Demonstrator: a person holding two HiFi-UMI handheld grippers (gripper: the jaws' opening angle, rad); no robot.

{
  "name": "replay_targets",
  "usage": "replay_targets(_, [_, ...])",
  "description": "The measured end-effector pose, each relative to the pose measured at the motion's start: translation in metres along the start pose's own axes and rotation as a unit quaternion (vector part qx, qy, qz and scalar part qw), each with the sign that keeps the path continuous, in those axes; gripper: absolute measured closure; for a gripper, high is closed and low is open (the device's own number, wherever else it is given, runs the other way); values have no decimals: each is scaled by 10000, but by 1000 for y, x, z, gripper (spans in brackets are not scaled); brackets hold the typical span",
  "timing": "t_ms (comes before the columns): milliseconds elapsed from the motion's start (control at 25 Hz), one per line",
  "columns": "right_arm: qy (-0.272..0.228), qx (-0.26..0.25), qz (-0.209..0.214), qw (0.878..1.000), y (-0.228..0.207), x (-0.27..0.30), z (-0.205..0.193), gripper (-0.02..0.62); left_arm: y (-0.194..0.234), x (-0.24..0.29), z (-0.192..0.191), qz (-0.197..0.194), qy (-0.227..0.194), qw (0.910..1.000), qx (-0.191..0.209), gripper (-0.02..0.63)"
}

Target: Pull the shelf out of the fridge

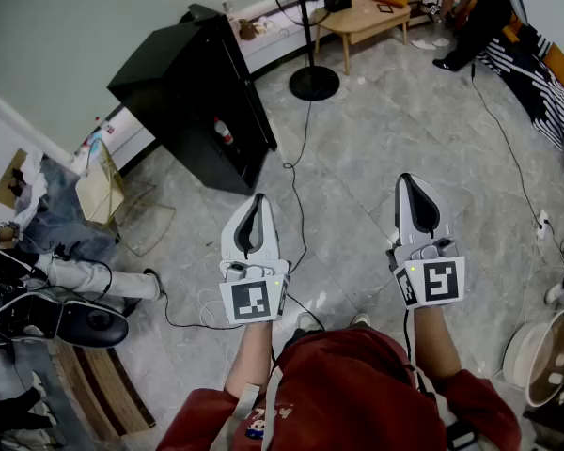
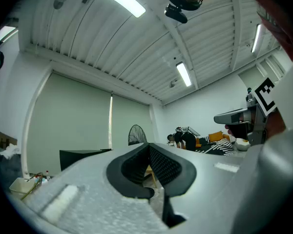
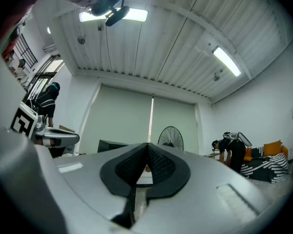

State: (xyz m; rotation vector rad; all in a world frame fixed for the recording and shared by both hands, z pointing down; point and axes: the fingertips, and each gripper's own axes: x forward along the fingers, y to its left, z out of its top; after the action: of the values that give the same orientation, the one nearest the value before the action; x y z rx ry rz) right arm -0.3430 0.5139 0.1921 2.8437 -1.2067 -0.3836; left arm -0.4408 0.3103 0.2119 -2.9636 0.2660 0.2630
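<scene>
The grey tiled floor (image 1: 404, 130) takes up most of the room. On it, at about 10 o'clock from the person, stands the black fridge (image 1: 193, 92). It is well apart from both hands, so the pull has not begun. The fridge stands upright, with its long axis vertical. The face showing a bottle (image 1: 224, 132) is turned toward roughly 5 o'clock, more or less at the person. The shelf itself is not visible from here, and I cannot tell whether the door is open. Judging by that face, the shelf should slide out level, toward 5 o'clock.

At 12 o'clock is a pedestal fan (image 1: 312, 81), with a low wooden table (image 1: 362, 17) behind it. Someone is bent over at 1 o'clock.

The left tongs (image 1: 258, 205) and the right tongs (image 1: 409, 184) are both pressed together with nothing between them. They are held side by side, tilted slightly upward.

To do this step well, I would walk up square to the fridge front and spread the tongs before reaching in. I would then pinch the shelf's front edge and draw it straight along its runners without tipping, minding the cable (image 1: 299, 172) on the floor.
</scene>
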Motion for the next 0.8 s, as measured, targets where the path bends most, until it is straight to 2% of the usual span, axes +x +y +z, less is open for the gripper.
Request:
replay_targets(520, [160, -63, -50, 9998, 42, 19, -11, 597, 42, -10, -20, -51, -3, 9999, -111, 607])
replay_targets(800, [80, 63, -249, 9996, 70, 35, -12, 597, 77, -10, -31, -140, 24, 9998, -143, 607])
